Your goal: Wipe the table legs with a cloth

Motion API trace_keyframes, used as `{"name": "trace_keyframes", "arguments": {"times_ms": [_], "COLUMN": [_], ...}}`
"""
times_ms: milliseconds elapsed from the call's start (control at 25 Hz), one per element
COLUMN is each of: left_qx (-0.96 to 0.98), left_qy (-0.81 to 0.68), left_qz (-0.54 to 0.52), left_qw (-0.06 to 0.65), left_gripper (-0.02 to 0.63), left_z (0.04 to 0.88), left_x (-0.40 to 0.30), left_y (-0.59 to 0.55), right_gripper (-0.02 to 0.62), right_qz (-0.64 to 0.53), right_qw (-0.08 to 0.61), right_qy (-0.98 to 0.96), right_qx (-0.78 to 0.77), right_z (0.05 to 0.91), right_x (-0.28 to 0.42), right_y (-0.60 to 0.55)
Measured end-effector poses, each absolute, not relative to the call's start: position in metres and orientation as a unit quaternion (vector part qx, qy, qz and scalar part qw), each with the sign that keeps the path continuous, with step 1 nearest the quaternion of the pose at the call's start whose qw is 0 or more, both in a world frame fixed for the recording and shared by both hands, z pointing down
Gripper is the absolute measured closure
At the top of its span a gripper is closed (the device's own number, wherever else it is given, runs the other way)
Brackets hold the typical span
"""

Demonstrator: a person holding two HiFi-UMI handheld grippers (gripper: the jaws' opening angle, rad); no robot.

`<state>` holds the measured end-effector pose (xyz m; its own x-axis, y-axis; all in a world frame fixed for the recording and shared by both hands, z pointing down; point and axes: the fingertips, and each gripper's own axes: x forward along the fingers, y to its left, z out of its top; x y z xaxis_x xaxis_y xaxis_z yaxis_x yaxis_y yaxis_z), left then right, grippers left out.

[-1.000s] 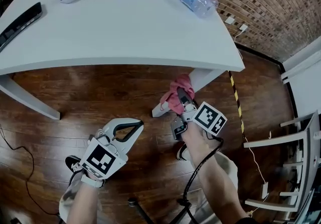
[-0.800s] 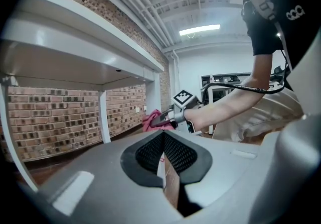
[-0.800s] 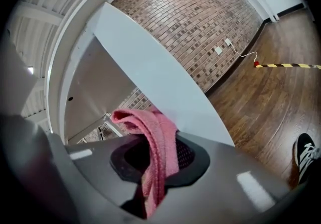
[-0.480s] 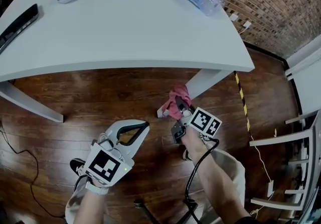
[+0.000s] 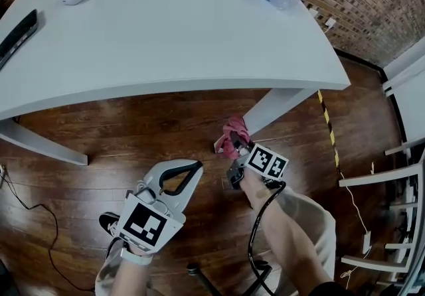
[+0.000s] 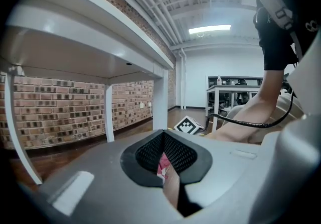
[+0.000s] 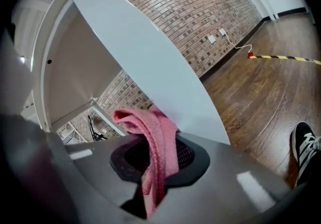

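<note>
Dark wood floor (image 5: 166,129), brick wall behind; white table (image 5: 199,56) overhead. Table leg (image 5: 272,107) slants down from under the table's right front corner. Right gripper (image 5: 237,146) clamped on pink cloth (image 5: 232,134), which is bunched against the leg's lower end, near the floor. Left gripper (image 5: 192,168) jaws together, holding nothing, apart from the leg. Cloth looks soft, light and floppy; judged best gripped at a folded bunch, leaving a pad free to wipe.

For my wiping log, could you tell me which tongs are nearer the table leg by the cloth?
Right. Right tongs hold the pink cloth at the leg; left tongs hang apart, to its left.
</note>
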<state>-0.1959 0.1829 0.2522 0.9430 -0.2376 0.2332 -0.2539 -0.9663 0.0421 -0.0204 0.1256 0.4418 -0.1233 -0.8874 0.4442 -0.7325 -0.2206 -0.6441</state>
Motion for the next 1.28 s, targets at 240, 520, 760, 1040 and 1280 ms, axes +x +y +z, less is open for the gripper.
{"name": "trace_keyframes", "arguments": {"times_ms": [240,520,760,1040,1280], "left_qx": [0.985,0.984,0.983,0.981,0.979], "left_qy": [-0.123,-0.118,-0.122,-0.120,-0.121], "left_qz": [0.116,0.128,0.128,0.132,0.136], "left_qw": [0.038,0.041,0.056,0.078,0.090], "left_gripper": [0.606,0.606,0.606,0.606,0.606], "left_z": [0.253,0.260,0.266,0.277,0.285], "left_x": [-0.191,-0.185,-0.180,-0.171,-0.169], "left_y": [0.182,0.181,0.176,0.175,0.175], "right_gripper": [0.549,0.549,0.549,0.549,0.549], "right_qz": [-0.437,-0.446,-0.455,-0.466,-0.474], "right_qw": [0.078,0.055,0.032,0.020,0.011], "right_qy": [0.609,0.604,0.599,0.590,0.583], "right_qx": [-0.658,-0.659,-0.658,-0.658,-0.660], "right_z": [0.479,0.521,0.560,0.600,0.626], "right_x": [-0.021,-0.024,-0.024,-0.029,-0.033], "right_y": [0.127,0.127,0.130,0.131,0.127]}}
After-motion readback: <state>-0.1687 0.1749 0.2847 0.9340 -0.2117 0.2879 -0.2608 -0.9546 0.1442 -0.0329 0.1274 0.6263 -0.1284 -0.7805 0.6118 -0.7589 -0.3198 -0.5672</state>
